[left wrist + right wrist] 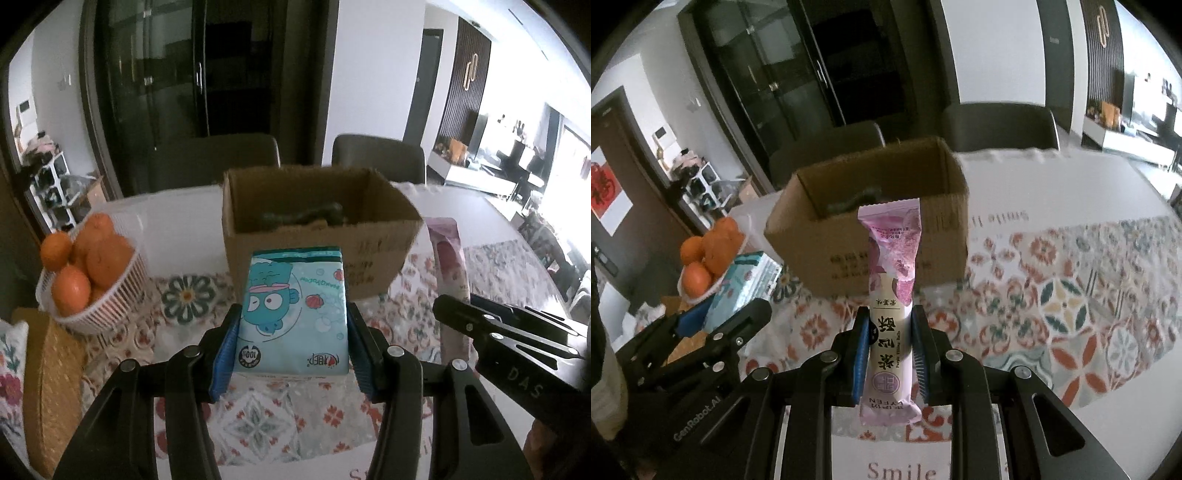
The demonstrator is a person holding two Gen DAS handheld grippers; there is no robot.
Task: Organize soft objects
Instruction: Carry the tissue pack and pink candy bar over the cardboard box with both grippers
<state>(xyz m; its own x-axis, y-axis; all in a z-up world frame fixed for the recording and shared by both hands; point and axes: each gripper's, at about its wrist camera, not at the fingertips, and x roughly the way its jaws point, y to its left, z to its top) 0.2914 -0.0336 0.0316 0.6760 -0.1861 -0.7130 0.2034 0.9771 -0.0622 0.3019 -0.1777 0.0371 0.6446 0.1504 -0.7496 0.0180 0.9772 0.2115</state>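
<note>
Above table [1071, 206], both packs clear box rim [871, 155]

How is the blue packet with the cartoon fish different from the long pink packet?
The blue tissue pack is wide and blocky; the pink snack packet is long and thin. The tissue pack shows a cartoon fish; the snack packet shows printed writing. The left gripper holds the tissue pack; the right gripper holds the snack packet. Both are lifted before the cardboard box.

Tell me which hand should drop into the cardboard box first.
Left, probably. The left gripper holds the blue tissue pack squarely before the open cardboard box. The right gripper, holding the pink snack packet, looks comparably lined up, so the margin is slim.
</note>
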